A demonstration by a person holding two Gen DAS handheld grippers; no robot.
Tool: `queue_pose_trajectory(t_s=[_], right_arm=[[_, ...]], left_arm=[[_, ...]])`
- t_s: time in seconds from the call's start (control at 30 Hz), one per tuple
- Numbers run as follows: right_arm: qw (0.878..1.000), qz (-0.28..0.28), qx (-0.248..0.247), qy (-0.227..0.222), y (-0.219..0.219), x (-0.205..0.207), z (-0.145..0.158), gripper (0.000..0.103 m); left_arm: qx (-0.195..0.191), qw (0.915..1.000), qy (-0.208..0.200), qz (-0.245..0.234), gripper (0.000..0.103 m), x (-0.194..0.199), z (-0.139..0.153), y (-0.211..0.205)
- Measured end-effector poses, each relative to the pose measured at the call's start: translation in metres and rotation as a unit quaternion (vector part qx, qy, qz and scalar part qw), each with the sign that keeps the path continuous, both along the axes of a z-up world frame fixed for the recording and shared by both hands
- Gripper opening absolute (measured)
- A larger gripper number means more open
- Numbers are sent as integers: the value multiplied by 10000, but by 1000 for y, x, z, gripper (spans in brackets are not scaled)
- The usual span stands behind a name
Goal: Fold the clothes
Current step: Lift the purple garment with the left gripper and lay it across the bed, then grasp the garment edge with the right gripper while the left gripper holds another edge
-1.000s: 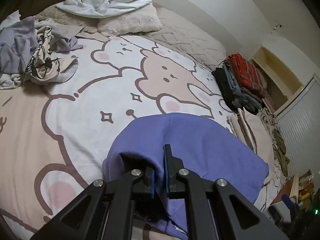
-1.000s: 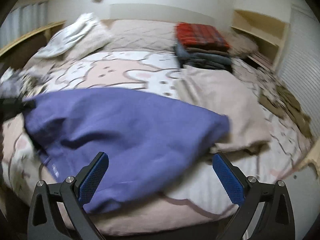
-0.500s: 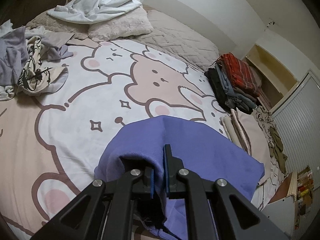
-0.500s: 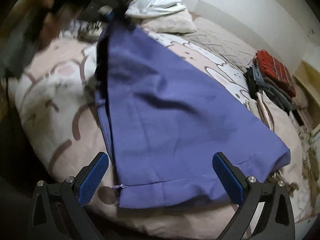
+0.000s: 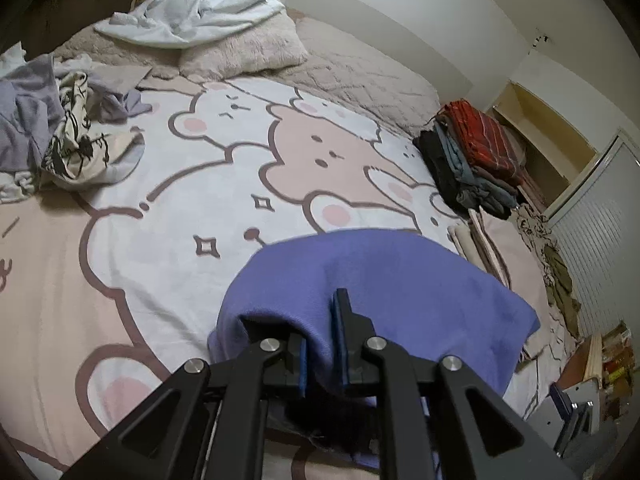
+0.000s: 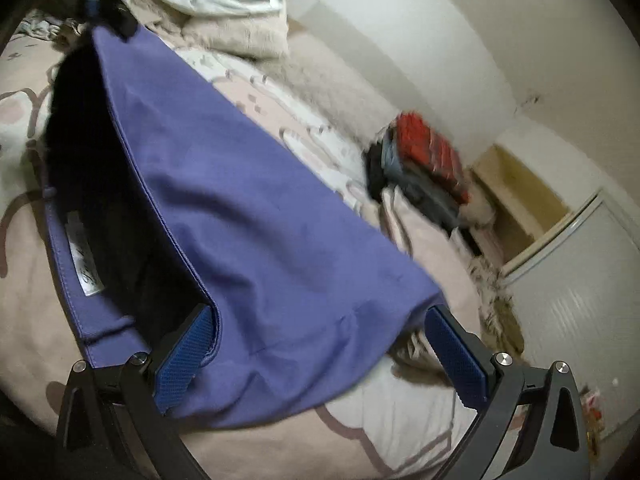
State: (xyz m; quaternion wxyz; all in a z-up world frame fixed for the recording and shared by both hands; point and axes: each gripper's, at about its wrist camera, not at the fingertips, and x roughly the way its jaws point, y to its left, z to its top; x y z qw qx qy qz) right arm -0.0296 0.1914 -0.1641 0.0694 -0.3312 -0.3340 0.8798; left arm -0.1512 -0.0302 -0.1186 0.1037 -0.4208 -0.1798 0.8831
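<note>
Bedroom, bed w/ pink-and-white cartoon-bear bedspread (image 5: 168,208) filling both views.
- Purple-blue fleece garment (image 5: 384,280): lying partly on bedspread near bed's front edge, one end hanging raised from L gripper; white label showing inside its opening in R view.
- L gripper (image 5: 324,344): blue-padded jaws clamping a fold of the garment.
- R gripper (image 6: 320,356): jaws standing wide apart, garment edge lying between the pads & touching the left pad; not clamping.
- Stack of folded clothes, red plaid on top (image 5: 472,156): sitting at bed's far right.
- Loose pile of unfolded grey & patterned clothes (image 5: 52,136): lying far left.
- Fluffy beige pillow (image 5: 244,52): lying at the head, white cloth draping over it.
</note>
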Motion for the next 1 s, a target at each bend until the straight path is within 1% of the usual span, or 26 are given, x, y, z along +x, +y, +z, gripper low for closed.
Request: queue_pose_trajectory(t_s=[0.03, 0.1, 0.13, 0.23, 0.3, 0.37, 0.4, 0.43, 0.53, 0.57, 0.6, 0.67, 0.73, 0.77, 0.83, 0.93, 1.0], right_arm=[[9998, 17, -124, -129, 1, -1, 1, 103], [9994, 161, -138, -264, -4, 2, -2, 103], [9991, 234, -142, -330, -7, 3, -3, 103], [9971, 575, 238, -442, -26, 19, -19, 103], [9938, 758, 698, -411, -44, 34, -33, 103], [9888, 825, 1222, -227, -57, 42, -44, 103], [9881, 779, 1322, -123, -59, 44, -45, 103], [9882, 610, 1401, -38, -57, 43, -44, 103], [9893, 186, 1430, 206, -40, 40, -36, 103], [9893, 33, 1420, 330, -33, 40, -31, 103], [9894, -94, 1379, 452, -27, 40, -27, 103], [9899, -320, 1201, 684, -13, 42, -14, 103], [9911, -478, 880, 877, 2, 39, -1, 103], [9909, -553, 649, 1045, 11, 39, 7, 103], [9896, -683, 343, 1215, 25, 33, 21, 103], [9885, -820, -7, 1267, 40, 25, 34, 103], [9889, -777, -255, 1244, 44, 15, 42, 103]], left_arm=[[-31, 10000, 21, -2, 14, 1, 0, 1], [-51, 10000, 61, -15, 14, 2, 1, 2], [-2, 10000, 74, -10, 14, 2, 3, 2], [362, 9993, 94, 45, 14, -2, 11, -5], [580, 9982, 123, 63, 14, -5, 20, -9], [644, 9977, 206, 11, 13, -7, 31, -10], [676, 9974, 248, -15, 13, -7, 37, -10], [708, 9971, 290, -42, 13, -8, 42, -10], [784, 9961, 392, -122, 13, -10, 55, -10], [744, 9963, 398, -146, 13, -9, 55, -8], [623, 9970, 419, -164, 13, -8, 53, -6], [447, 9979, 374, -269, 13, 0, 46, -5], [323, 9982, 297, -399, 13, 10, 37, -4], [262, 9982, 258, -464, 13, 15, 33, -4], [138, 9980, 180, -594, 13, 24, 24, -4], [-47, 9969, 63, -788, 14, 38, 11, -3], [-171, 9956, -14, -917, 15, 48, 3, -2]])
